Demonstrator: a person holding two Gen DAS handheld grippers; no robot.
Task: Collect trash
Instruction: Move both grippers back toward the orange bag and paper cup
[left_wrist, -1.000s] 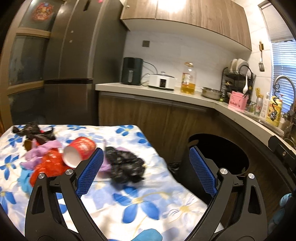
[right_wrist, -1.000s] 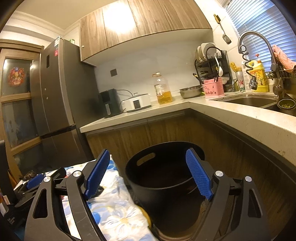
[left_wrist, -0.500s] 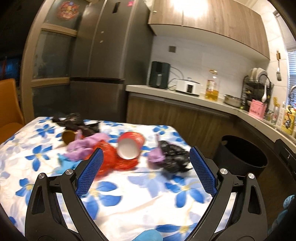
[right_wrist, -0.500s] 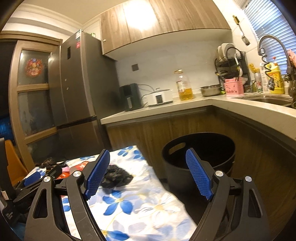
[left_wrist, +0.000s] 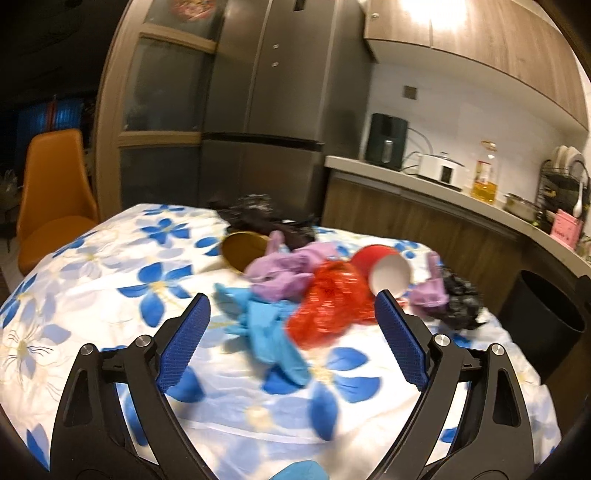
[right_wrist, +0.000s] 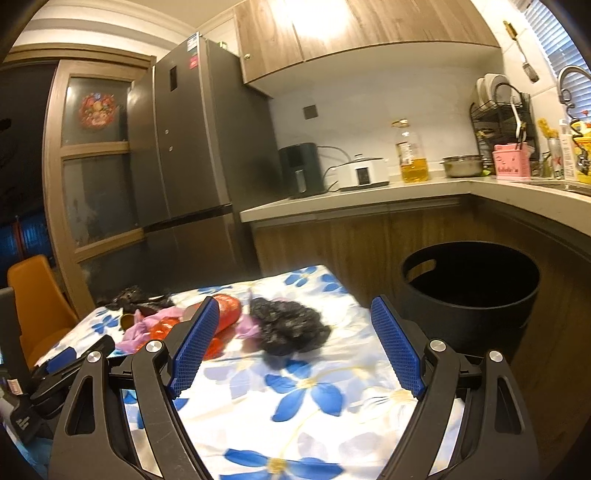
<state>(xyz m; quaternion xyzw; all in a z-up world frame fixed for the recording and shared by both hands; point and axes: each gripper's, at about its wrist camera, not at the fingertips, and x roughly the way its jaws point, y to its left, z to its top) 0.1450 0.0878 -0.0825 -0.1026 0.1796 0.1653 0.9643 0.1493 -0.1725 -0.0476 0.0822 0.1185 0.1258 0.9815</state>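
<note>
Okay, my left gripper (left_wrist: 290, 330) and right gripper (right_wrist: 291, 345) both hang over the table (left_wrist: 110, 258) with fingers spread wide and nothing between them. Trash heaped at my twelve o'clock: blue glove (left_wrist: 266, 332), red bag (left_wrist: 328, 306), red cup (left_wrist: 384, 269), black bag (right_wrist: 288, 325). Bin (right_wrist: 469, 291) sits at two o'clock, its inside too dark to read. Collecting looks barely begun, I'd say.

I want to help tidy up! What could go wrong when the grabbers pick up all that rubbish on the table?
The red cup lies on its side, so a nudge might roll it off the flowery tablecloth. The blue glove, red bag and purple glove overlap, so the open left gripper may drag several together. The black bin stands beside the table, so carried trash could drop short.
</note>
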